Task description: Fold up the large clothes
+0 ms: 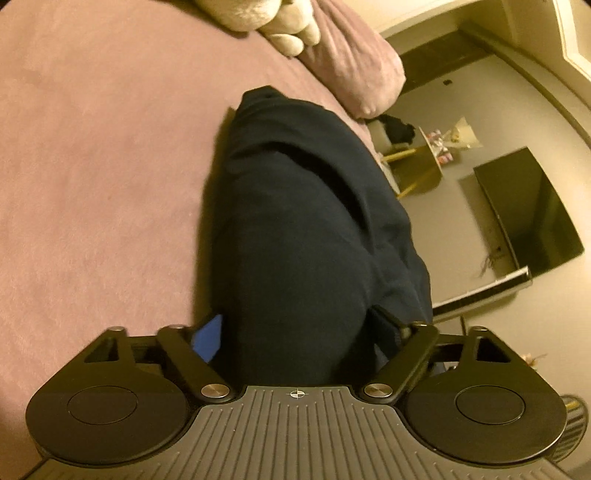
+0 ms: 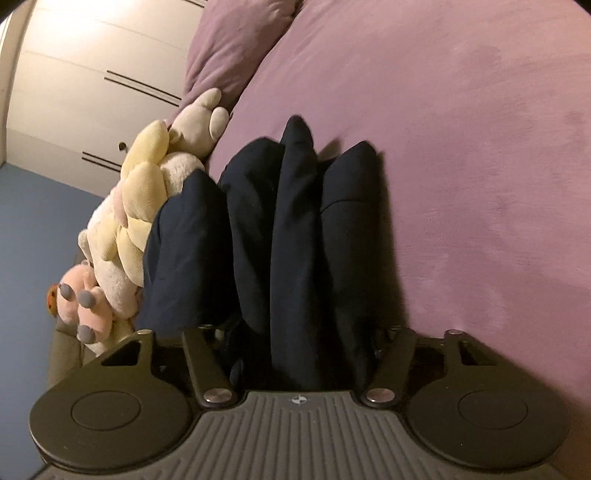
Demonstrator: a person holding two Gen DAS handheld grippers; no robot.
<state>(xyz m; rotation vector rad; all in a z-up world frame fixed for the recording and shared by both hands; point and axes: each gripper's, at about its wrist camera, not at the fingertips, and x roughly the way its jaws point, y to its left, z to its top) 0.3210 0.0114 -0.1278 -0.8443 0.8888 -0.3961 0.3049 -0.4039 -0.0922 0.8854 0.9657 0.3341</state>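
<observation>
The left tongs [image 1: 295,332] are set partly open around a thick bundle of the dark navy garment [image 1: 306,229], which fills the gap between the two black arms; the blue pad [image 1: 210,338] of one finger shows at the left edge of the cloth, while the other finger is buried in the folds, so a firm pinch cannot be confirmed from this view, though the fabric appears gathered and lifted from them. The garment runs away from the tongs toward the far side, draped over the mauve bed cover [image 1: 92,166], close to the bed's right edge. A mauve pillow [image 1: 362,66] and a pale plush toy [image 1: 273,22] lie at the far end of the bed; beyond the edge, a dark flat screen [image 1: 532,218] is seen in the room.

In the right wrist view, the right tongs [image 2: 299,347] stand about half open with the same navy garment [image 2: 288,229] bunched between them in several upright pleats, the fingertips hidden by the cloth. The fabric stretches ahead across the bed cover [image 2: 480,147]. To the left of it sits a heap of plush toys [image 2: 140,206], touching the cloth, and a white wardrobe [image 2: 92,74] stands behind them
</observation>
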